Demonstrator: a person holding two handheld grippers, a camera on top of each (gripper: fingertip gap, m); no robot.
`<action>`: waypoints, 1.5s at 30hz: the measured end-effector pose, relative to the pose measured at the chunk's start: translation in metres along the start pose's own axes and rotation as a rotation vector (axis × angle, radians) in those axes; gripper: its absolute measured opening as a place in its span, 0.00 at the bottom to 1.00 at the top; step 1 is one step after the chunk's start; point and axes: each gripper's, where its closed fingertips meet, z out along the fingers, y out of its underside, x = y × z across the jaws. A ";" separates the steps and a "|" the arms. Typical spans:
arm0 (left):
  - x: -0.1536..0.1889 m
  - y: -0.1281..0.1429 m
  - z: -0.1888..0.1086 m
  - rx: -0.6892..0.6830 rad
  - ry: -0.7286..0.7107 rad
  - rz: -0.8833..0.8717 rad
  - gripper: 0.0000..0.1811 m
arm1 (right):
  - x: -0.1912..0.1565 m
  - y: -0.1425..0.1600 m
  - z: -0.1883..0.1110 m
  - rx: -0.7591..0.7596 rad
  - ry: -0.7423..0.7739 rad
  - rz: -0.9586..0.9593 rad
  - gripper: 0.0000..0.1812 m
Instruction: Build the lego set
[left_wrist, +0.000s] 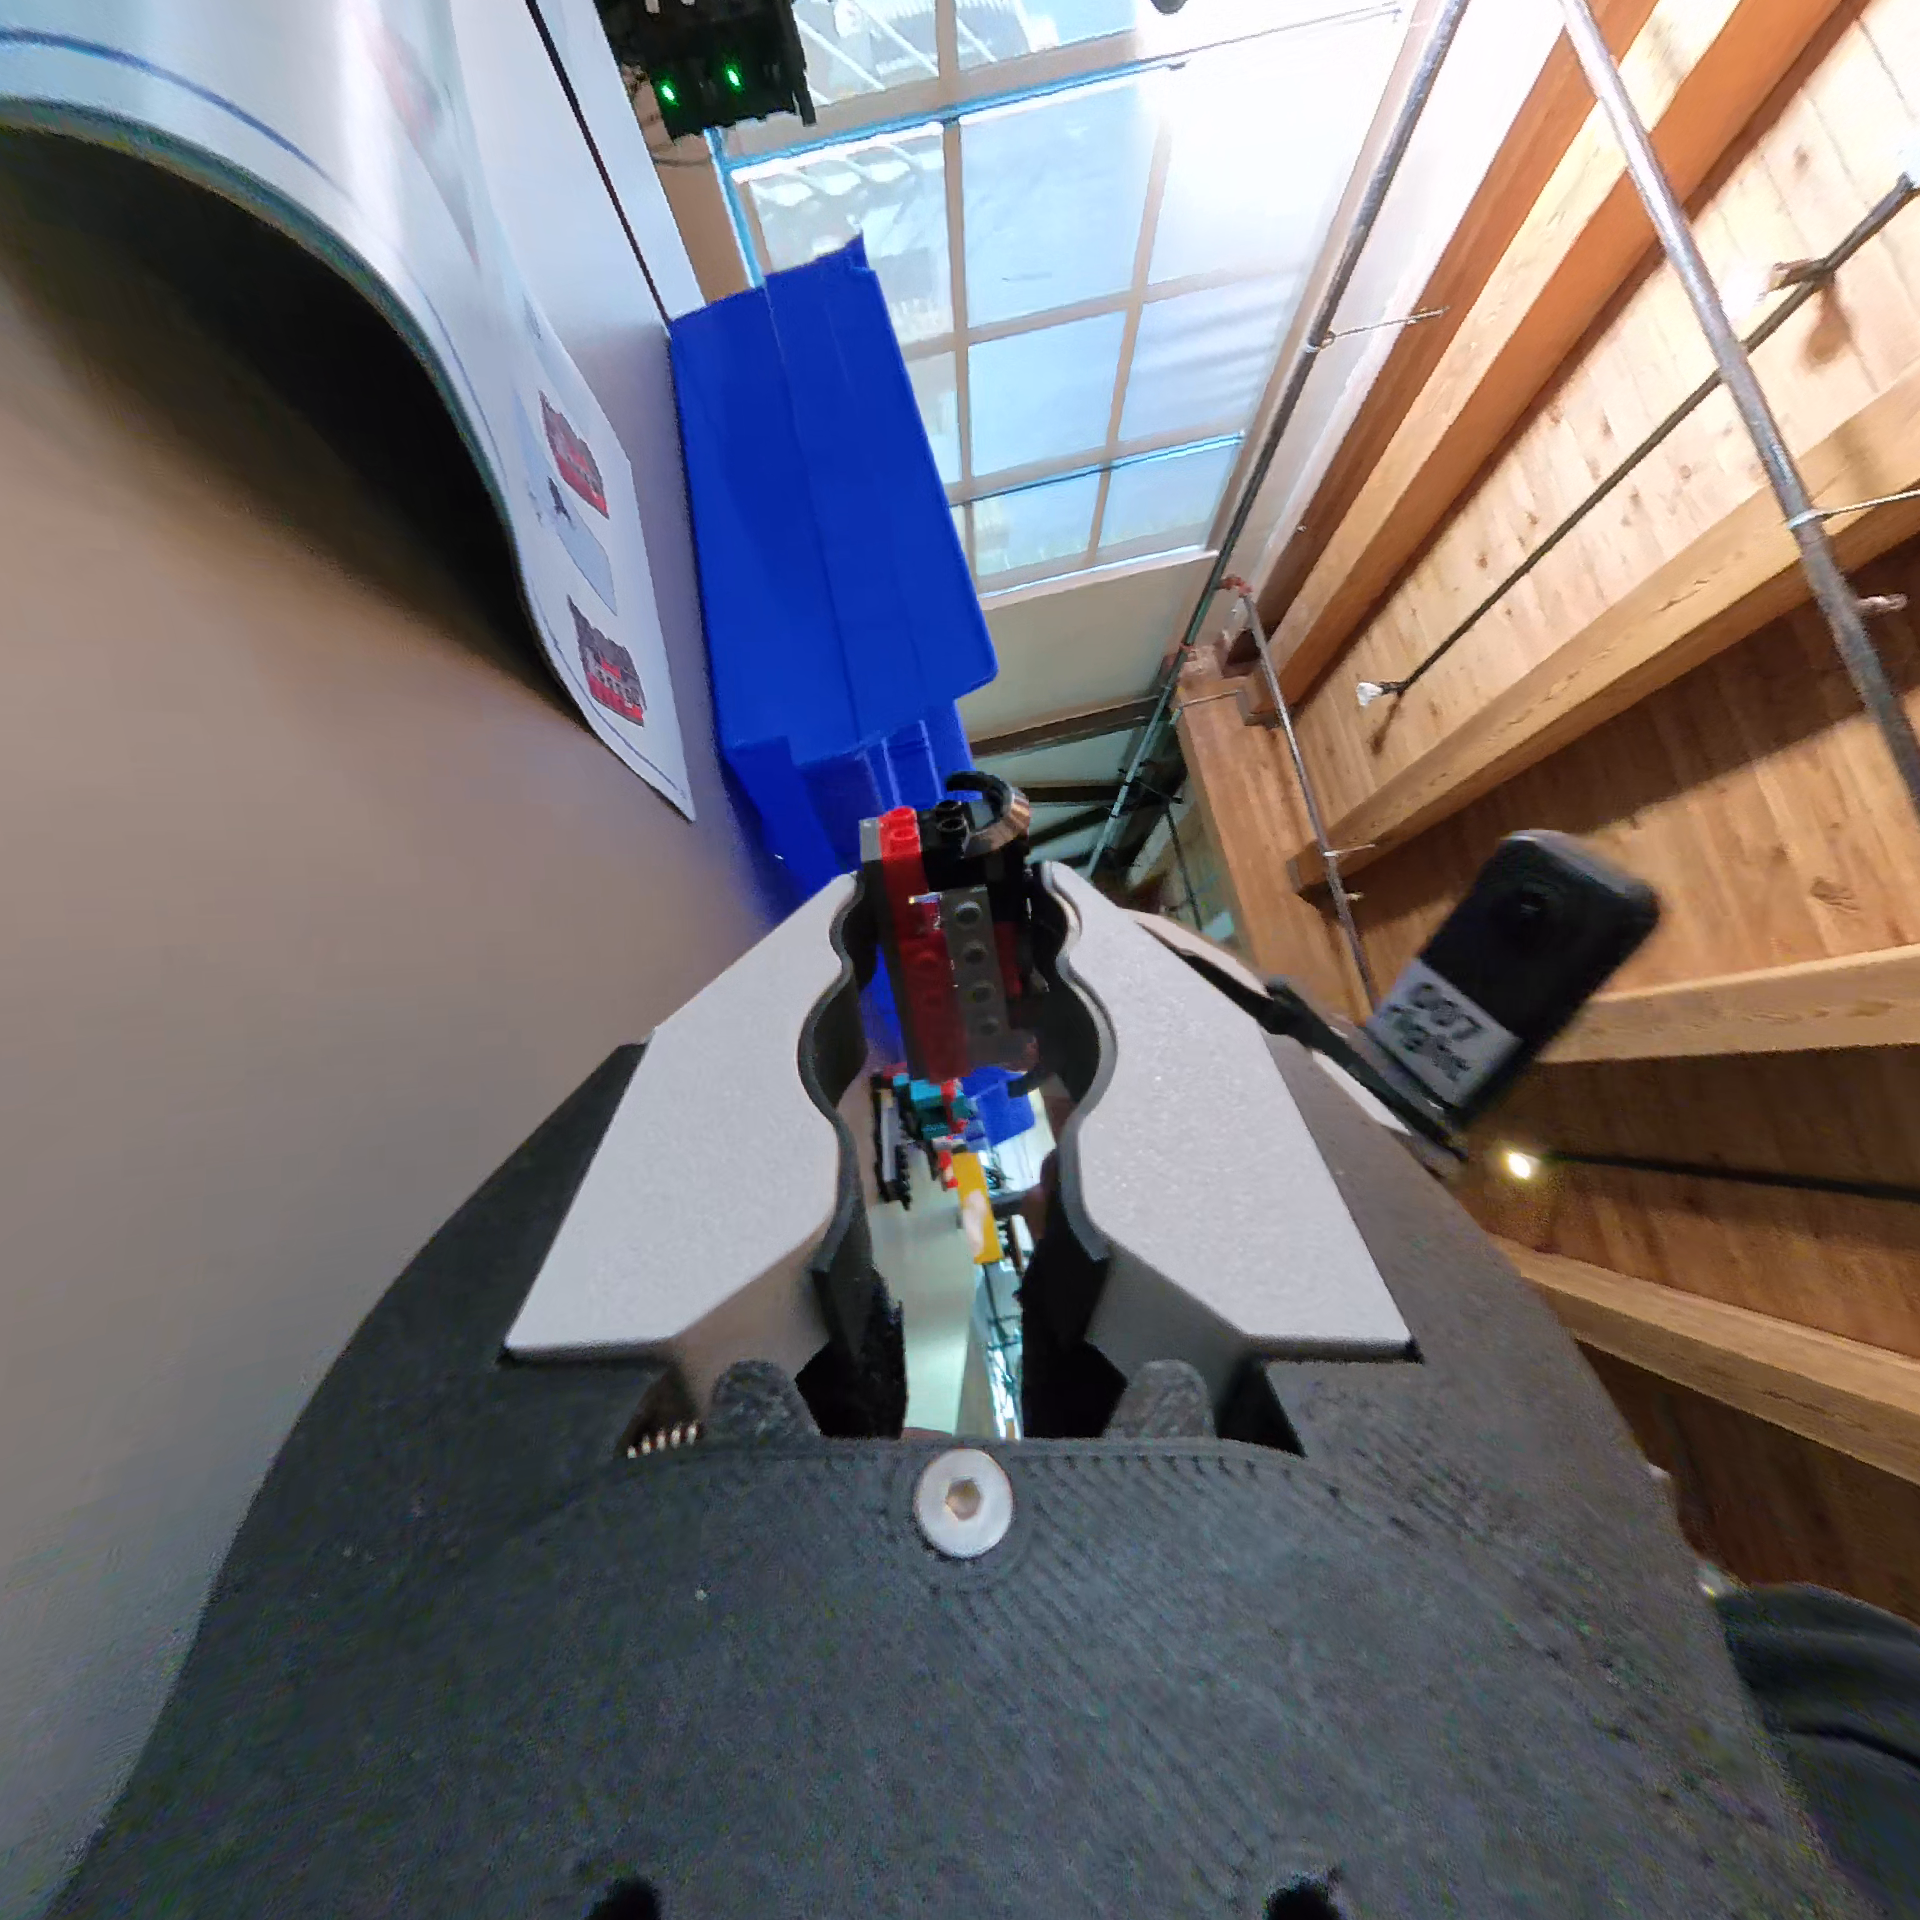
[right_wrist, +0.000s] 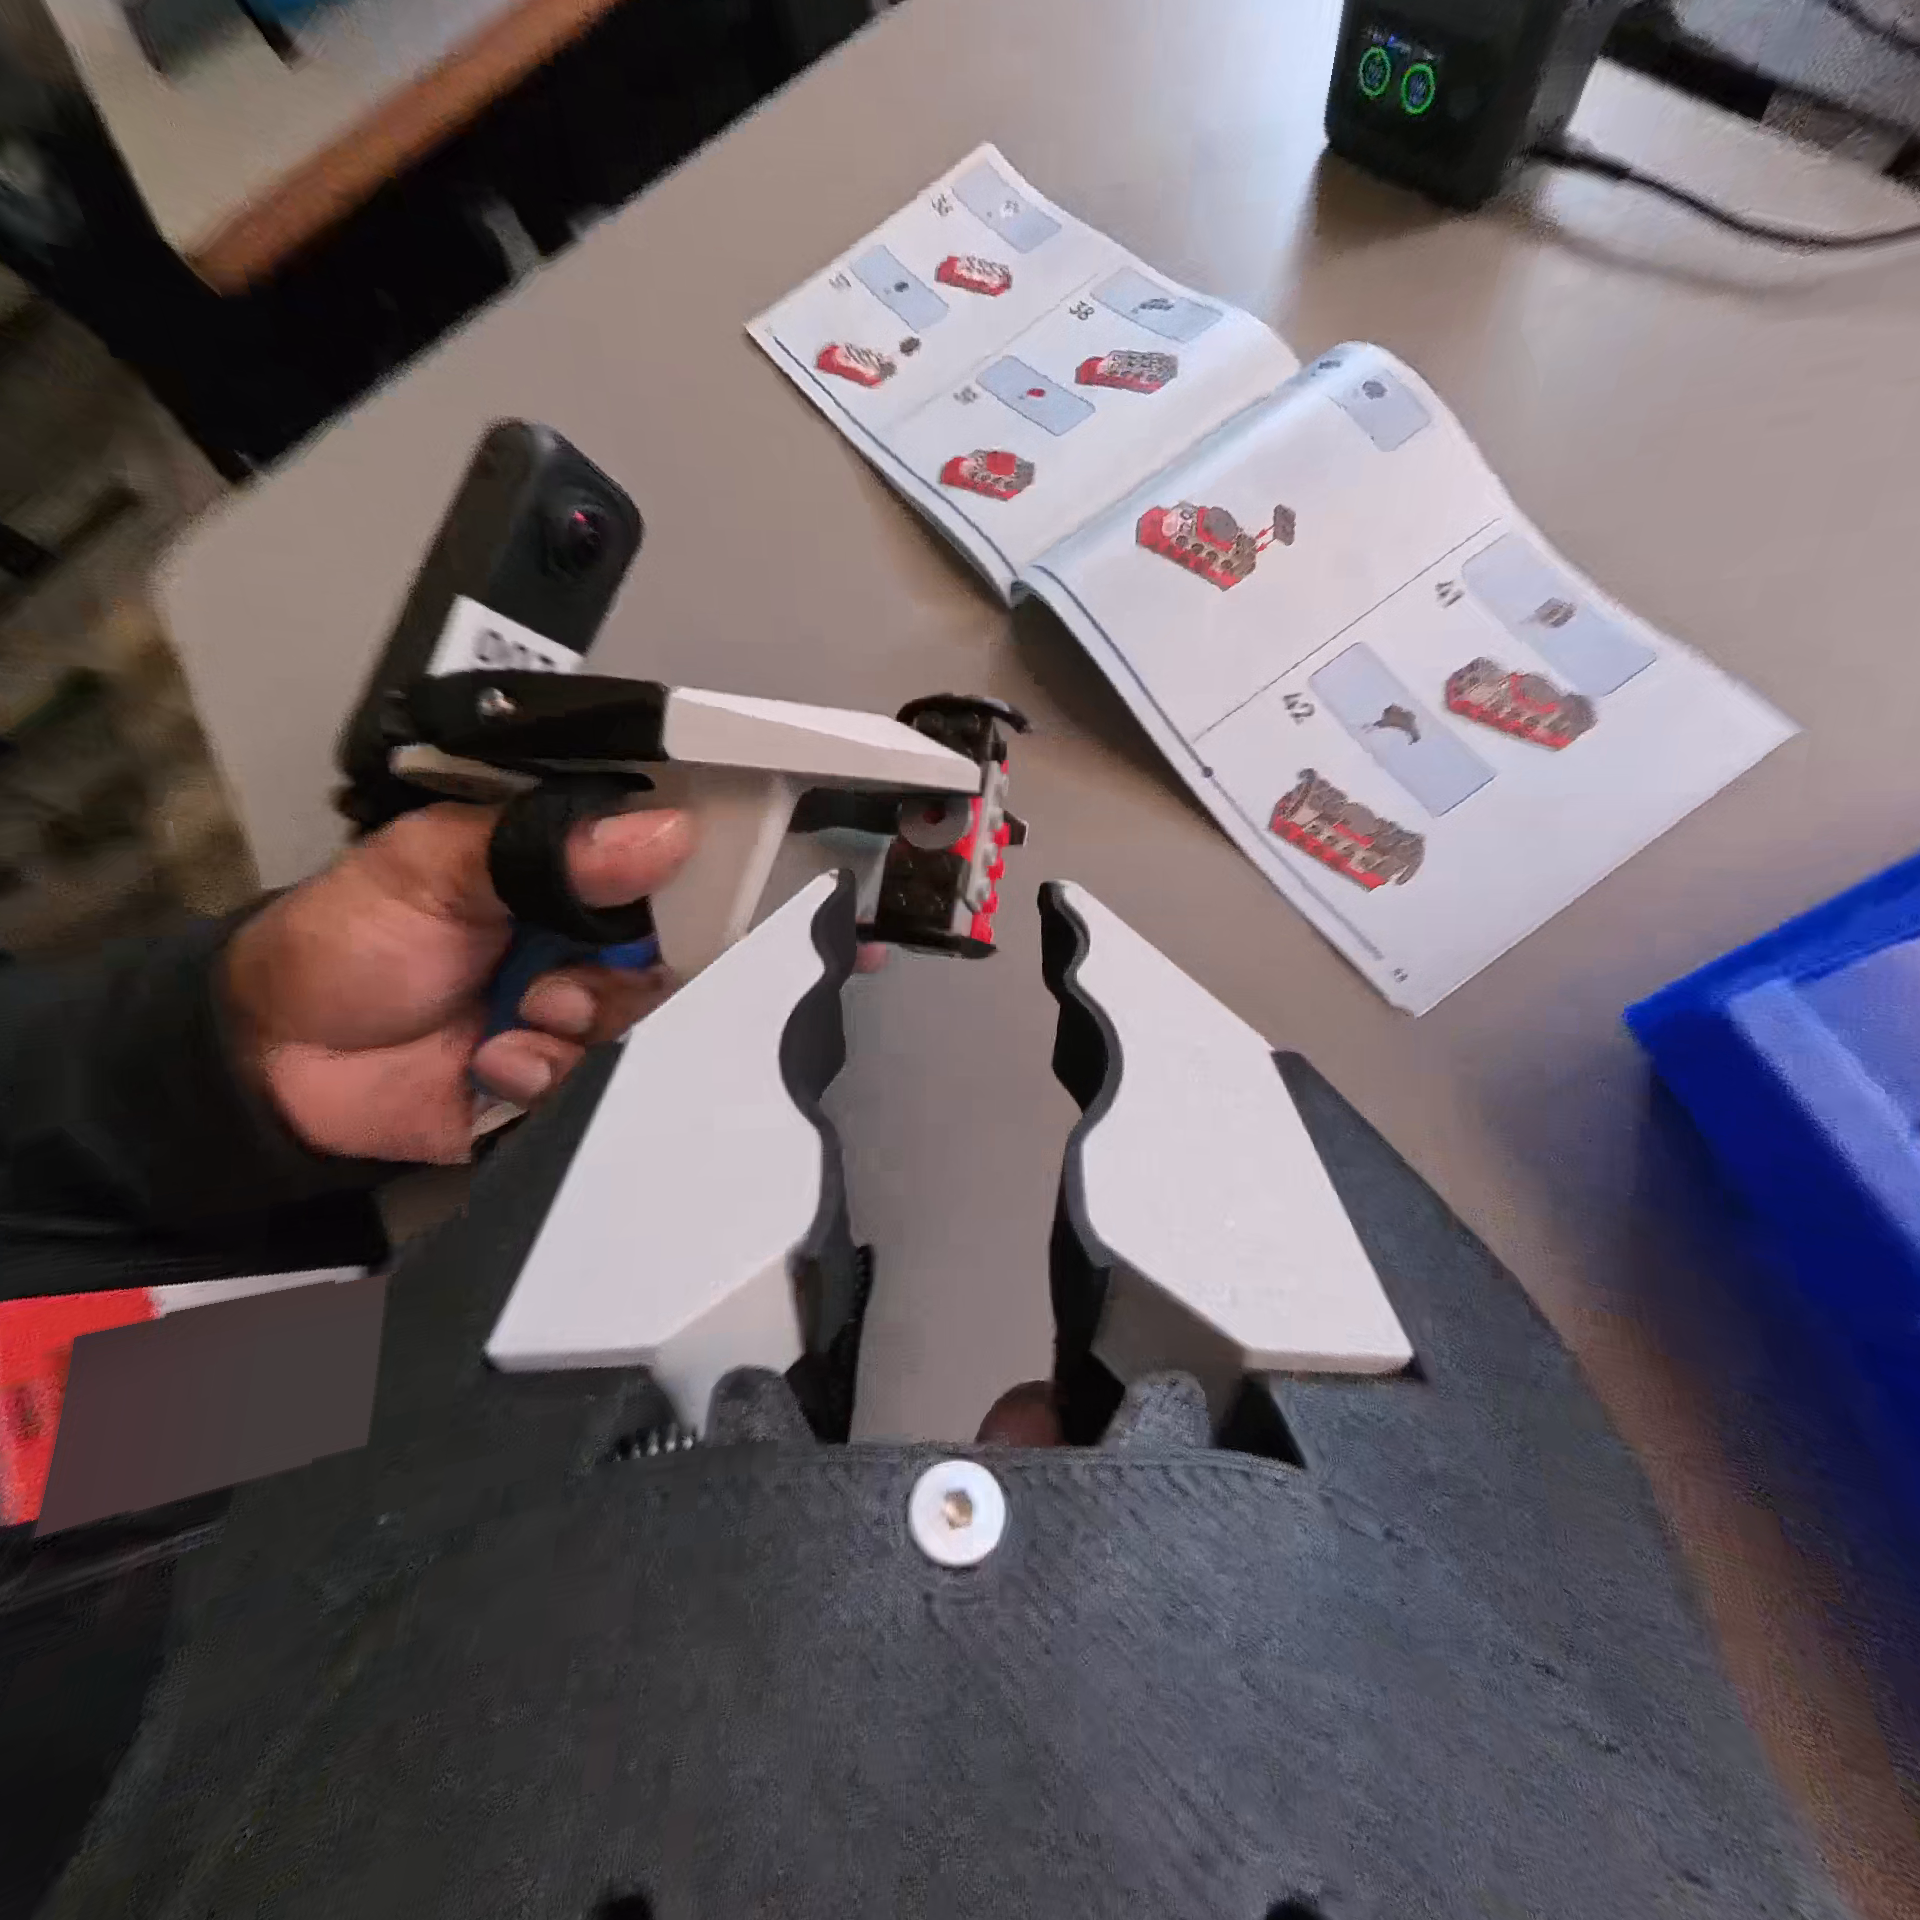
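The lego build (left_wrist: 951, 956) is a small chunky block, mostly red and black with a grey studded plate on one side and a black curved piece at one end. It sits dead centre in the left wrist view, standing on end, and centre in the right wrist view (right_wrist: 951, 831), up off the table.

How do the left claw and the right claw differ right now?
The left claw is shut on the red, grey and black lego build; the right claw is open and holds nothing. The left claw is turned on its side above the table; the right claw points at the build from just beside it. Both have white fingers with wavy black pads.
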 end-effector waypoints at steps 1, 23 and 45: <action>0.002 0.001 0.000 -0.012 0.017 -0.004 0.16 | 0.001 0.000 -0.004 0.024 -0.044 0.060 0.19; 0.041 0.044 0.012 -0.330 0.249 0.152 0.16 | -0.020 0.014 -0.032 0.158 -0.508 0.396 0.25; 0.039 0.067 0.024 -0.435 0.221 0.247 0.16 | -0.010 0.031 -0.037 0.174 -0.511 0.311 0.17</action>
